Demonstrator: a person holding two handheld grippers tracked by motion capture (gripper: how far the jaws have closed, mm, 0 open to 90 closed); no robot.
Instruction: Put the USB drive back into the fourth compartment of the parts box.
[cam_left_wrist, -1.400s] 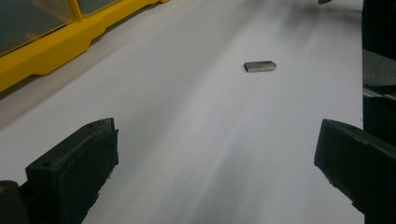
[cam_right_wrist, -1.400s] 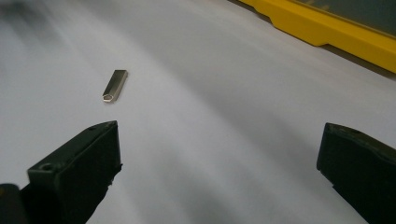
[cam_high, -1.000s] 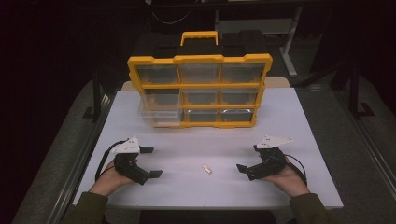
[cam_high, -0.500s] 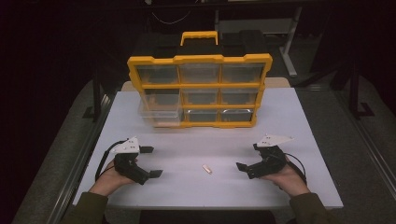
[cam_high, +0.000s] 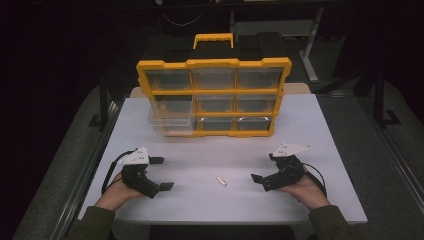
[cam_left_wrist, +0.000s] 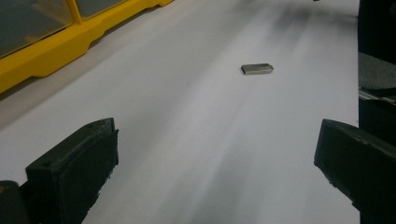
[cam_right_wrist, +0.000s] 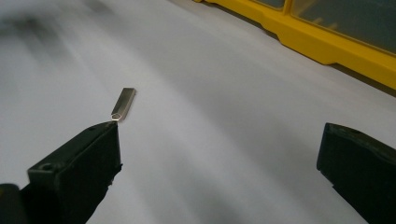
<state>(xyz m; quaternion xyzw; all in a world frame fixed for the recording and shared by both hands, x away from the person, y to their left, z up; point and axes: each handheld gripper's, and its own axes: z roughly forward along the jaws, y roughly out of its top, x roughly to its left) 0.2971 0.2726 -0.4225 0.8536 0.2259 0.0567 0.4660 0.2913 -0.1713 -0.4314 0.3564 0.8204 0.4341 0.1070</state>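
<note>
A small flat metal piece lies on the white table between my two grippers. My left gripper rests at the front left, open and holding nothing; in its own view the metal piece lies well ahead of the jaws. At the front right my right gripper is also open and holds nothing. In the right gripper view the metal piece lies just beyond the tip of the left jaw, apart from it.
A yellow organizer box with clear drawers and a top handle stands upright at the back of the table. Its lower left drawer is pulled partway out. Its yellow base shows in both gripper views. Dark floor surrounds the table.
</note>
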